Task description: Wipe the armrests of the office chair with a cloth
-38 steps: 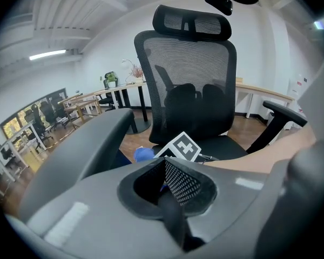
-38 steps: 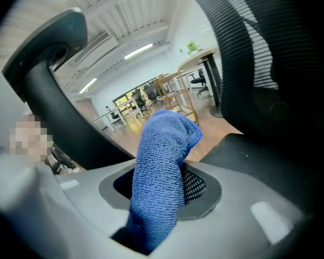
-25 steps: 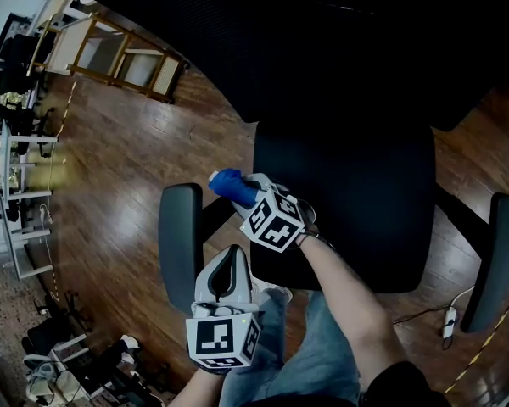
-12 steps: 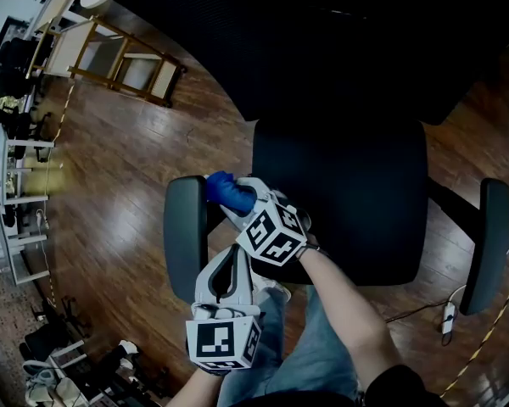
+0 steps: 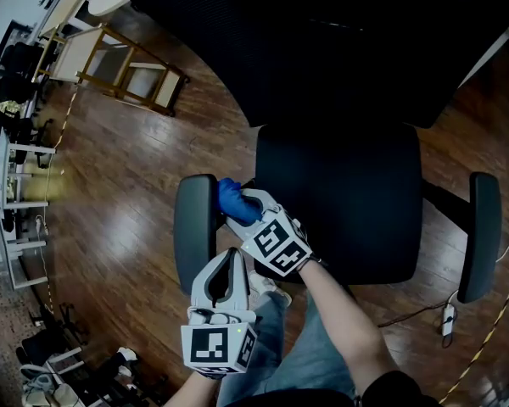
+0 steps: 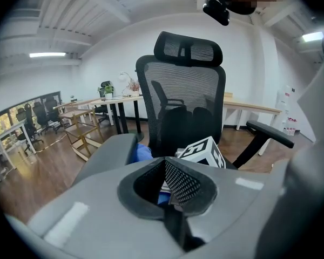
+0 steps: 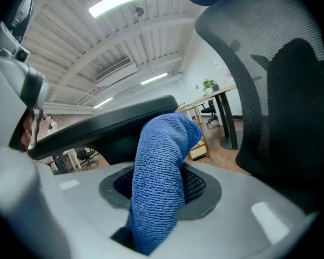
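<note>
- Wooden floor (image 5: 127, 193): dark, glossy planks run under everything; a wooden frame (image 5: 123, 66) stands on it far off to the left.
- Near armrest (image 5: 195, 231): this grey pad of the office chair (image 5: 339, 202) is on the person's left and runs lengthwise, away from the person.
- Left gripper (image 5: 235, 257): it hangs just beside the front half of that armrest, on the seat side. Its 2 jaws are pressed together with nothing between them, and I cannot tell whether it touches the pad.
- Cloth (image 5: 230, 198): a blue, knobbly-woven cloth, bunched into a roll. Its free end lies against the inner edge of the near armrest, towards the back end.
- Right gripper (image 7: 151, 198): it reaches in from the seat side at a slant and is clamped on the cloth, which stands up from between its 2 jaws and folds over at the top, right by the armrest's dark edge.
- Chair seat and mesh backrest (image 5: 322, 41): both black, and the backrest fills the top of the head view.
- Far armrest (image 5: 479, 236): it sits well apart on the right, with neither gripper near it.
</note>
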Tool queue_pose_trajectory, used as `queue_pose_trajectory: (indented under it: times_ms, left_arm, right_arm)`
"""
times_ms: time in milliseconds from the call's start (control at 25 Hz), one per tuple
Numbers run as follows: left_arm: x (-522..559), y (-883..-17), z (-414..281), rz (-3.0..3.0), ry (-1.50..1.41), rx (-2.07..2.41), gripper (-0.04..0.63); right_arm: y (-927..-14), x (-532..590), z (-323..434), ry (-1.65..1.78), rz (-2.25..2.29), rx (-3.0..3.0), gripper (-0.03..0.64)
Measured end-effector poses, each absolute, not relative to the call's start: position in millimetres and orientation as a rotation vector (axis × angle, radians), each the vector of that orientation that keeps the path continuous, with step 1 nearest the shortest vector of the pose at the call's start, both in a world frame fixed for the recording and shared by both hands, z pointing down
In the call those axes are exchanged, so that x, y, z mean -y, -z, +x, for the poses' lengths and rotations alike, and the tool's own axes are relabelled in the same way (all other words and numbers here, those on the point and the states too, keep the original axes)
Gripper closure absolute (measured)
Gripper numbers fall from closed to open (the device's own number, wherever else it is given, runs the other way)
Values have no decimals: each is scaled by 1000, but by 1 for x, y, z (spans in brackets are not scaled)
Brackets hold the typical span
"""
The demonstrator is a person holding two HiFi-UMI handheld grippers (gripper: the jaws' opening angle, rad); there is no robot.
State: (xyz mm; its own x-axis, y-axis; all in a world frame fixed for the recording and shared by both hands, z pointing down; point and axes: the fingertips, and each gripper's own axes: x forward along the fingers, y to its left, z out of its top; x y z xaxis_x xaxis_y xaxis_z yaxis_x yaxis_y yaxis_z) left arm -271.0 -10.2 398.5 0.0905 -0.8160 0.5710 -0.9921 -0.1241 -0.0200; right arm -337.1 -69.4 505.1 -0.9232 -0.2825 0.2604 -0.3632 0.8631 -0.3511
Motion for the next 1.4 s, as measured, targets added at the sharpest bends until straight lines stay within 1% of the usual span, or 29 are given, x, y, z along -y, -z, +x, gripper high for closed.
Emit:
queue_pose_trajectory:
  times_ms: [80, 240, 600, 880, 1000, 1160, 1400]
  left_arm:
    - [11, -396, -270, 2018, -658, 1777, 591]
    - [10, -394, -267, 2048, -676, 1768, 591]
    - [10, -409, -251, 2168, -744, 1618, 591]
    - [2, -419, -239, 2273, -773, 1464, 591]
    - [-2, -420, -234, 2301, -778, 1413, 591]
    - [-6, -414, -231, 2331, -765, 1375, 591]
    - [-10, -404, -233, 2346, -739, 1362, 591]
  right_arm:
    - [-511, 73, -327, -742, 640, 2839, 469]
    - [-551, 76, -301, -1186, 1005, 2695, 469]
    - [-636, 46, -313, -1783, 1335, 2302, 471]
    - [-657, 54, -325, -1924, 1534, 2181, 471]
    - [-658, 49, -332, -2072, 1566, 2102, 471]
    - [-640, 39, -340, -2220, 1610, 2066, 474]
    - [-599, 30, -339, -2206, 1669, 2157, 474]
